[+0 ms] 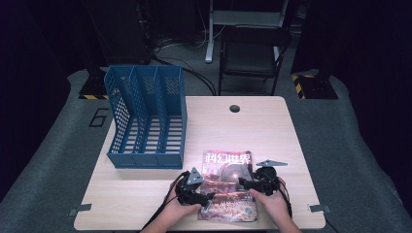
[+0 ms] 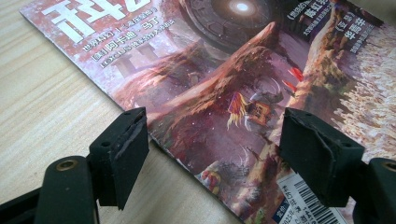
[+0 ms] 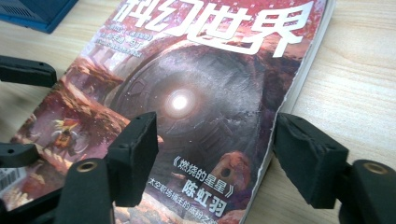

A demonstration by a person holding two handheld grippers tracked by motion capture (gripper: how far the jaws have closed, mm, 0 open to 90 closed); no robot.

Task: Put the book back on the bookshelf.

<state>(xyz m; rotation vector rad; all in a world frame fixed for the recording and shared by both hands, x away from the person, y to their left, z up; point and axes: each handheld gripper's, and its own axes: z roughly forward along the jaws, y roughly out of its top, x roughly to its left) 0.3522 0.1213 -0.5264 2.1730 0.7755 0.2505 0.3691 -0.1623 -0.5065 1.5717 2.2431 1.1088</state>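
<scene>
The magazine [image 1: 227, 187] lay flat on the worktop [image 1: 145, 189]; both tongs, left [image 2: 212, 149] and right [image 3: 215, 154], gaped apart straddling its edges, so they probably needed to pinch squarely.

- In the high view, the person's hands are covering the lower corners of the magazine [image 1: 227, 187], and both forearms are running off the bottom edge.
- In the left gripper view, the barcode label [image 2: 306, 205] is being cut off by the bottom edge and partly hidden behind a jaw.
- The small print on the cover is staying too fine to read from above.
- In the right gripper view, the blue file rack [image 3: 35, 11] is showing just a corner at the top edge.
</scene>
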